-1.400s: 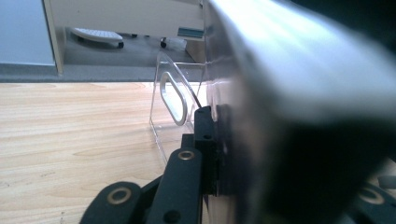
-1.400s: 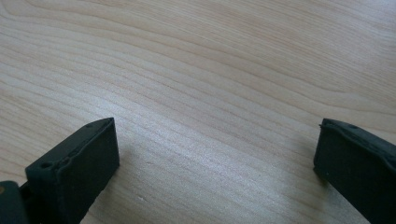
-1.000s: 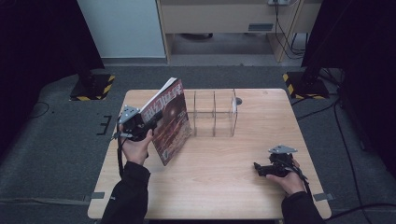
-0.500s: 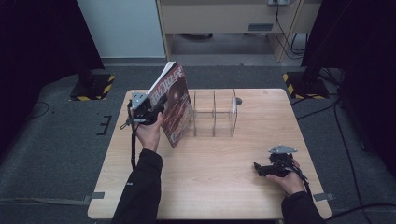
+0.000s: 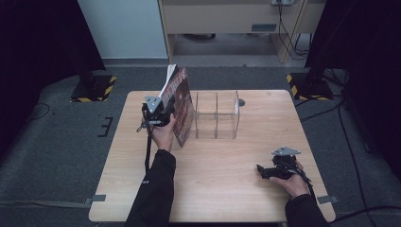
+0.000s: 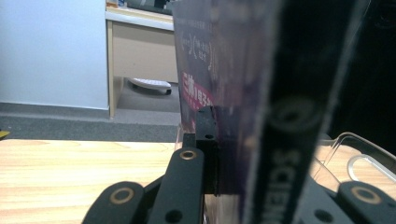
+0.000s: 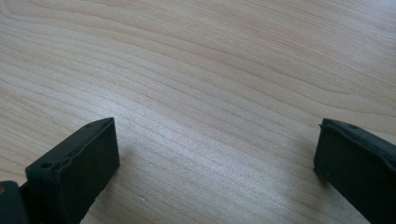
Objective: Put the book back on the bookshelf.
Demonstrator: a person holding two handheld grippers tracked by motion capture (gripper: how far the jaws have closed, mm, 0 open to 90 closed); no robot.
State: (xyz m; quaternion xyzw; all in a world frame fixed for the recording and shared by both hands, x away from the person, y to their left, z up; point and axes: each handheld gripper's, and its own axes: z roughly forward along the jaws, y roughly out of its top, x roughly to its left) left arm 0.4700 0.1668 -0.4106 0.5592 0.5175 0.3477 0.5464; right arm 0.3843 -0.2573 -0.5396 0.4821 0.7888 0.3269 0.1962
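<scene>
One magazine [image 6: 280,116] — spine lettering "SCIEN" — clamped in left tongs [image 6: 224,154].

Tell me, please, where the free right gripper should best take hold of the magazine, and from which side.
Grip the magazine by its upper free edge, coming from above. It stands nearly upright against the clear organizer, with the left gripper shut on its left side. The open right gripper would probably find the top the least blocked.

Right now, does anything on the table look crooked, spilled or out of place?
Nothing is spilled or damaged. The magazine is the one thing askew: clamped in the left gripper, it leans beside the clear divider rack rather than standing in a slot. The right gripper rests open, holding nothing.
</scene>
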